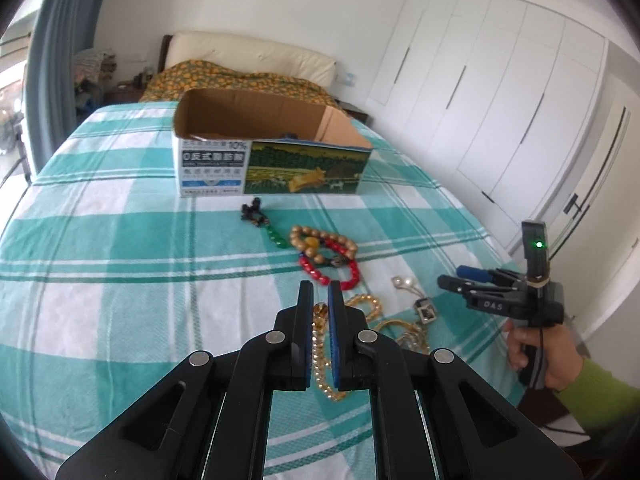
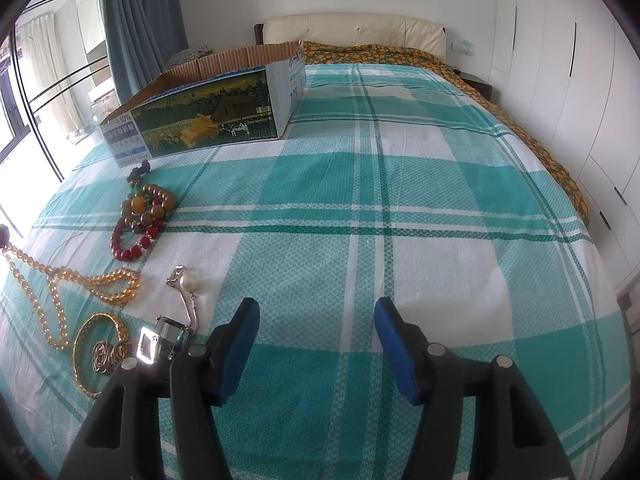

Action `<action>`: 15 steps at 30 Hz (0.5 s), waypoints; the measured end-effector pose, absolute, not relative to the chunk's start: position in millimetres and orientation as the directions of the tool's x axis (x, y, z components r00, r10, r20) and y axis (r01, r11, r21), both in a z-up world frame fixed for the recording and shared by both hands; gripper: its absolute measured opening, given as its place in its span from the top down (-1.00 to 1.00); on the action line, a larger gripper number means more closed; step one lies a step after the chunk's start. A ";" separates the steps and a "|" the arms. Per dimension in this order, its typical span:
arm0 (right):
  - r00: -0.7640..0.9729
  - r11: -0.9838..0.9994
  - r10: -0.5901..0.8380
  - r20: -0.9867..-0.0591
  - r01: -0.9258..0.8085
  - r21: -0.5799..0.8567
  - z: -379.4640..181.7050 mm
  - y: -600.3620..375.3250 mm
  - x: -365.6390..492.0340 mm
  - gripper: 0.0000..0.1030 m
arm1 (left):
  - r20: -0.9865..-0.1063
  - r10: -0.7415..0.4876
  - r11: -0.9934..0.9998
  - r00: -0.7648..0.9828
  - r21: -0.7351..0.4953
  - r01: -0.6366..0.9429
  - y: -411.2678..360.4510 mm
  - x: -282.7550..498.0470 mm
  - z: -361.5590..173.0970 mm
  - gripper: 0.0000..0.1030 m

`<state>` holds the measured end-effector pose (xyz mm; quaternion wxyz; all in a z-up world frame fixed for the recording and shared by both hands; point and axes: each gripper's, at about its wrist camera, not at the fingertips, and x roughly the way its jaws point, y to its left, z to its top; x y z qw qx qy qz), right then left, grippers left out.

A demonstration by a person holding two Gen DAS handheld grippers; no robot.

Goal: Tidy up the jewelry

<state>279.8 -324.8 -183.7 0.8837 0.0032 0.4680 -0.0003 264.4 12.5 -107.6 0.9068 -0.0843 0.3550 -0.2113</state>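
My left gripper (image 1: 320, 286) is shut on an amber bead necklace (image 1: 319, 346), whose strand runs down between the pads and loops on the bed. In the right wrist view the same necklace (image 2: 96, 280) stretches up toward the left edge. Beside it lie a red bead bracelet (image 1: 348, 276), a brown bead bracelet (image 1: 340, 240), green beads (image 1: 276, 236), a black bead piece (image 1: 252, 210), a pearl charm (image 1: 402, 282), a gold bangle (image 2: 86, 344) and a square crystal pendant (image 2: 160, 340). My right gripper (image 2: 316, 308) hovers open and empty, right of the pile.
An open cardboard box (image 1: 272, 160) with a printed farm picture stands on the teal checked bedspread (image 1: 120, 260) beyond the jewelry. A hand in a green sleeve (image 1: 600, 384) holds the right gripper. White wardrobe doors (image 1: 500, 100) line the right side.
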 end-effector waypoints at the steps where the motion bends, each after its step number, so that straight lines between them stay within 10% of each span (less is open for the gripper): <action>1: 0.562 1.000 0.003 -0.827 0.004 0.006 -183.7 -324.9 279.7 -0.19 | -0.617 -0.423 0.906 0.664 -0.305 0.293 23.0 265.1 -111.3 0.90; 7: 0.561 1.000 -0.001 -0.828 0.003 0.001 -184.2 -324.5 279.8 -0.19 | -0.694 -0.295 0.954 0.657 -0.251 0.164 58.4 259.1 -138.5 0.84; 11: 0.560 1.000 -0.007 -0.829 0.002 -0.006 -184.6 -323.8 280.1 -0.19 | -0.688 -0.293 0.954 0.664 -0.256 0.156 68.5 249.0 -145.7 -0.06; 15: 0.559 1.000 -0.012 -0.829 0.002 -0.013 -184.8 -323.0 280.4 -0.19 | -0.676 -0.316 0.949 0.665 -0.233 0.213 54.3 253.3 -142.2 -0.25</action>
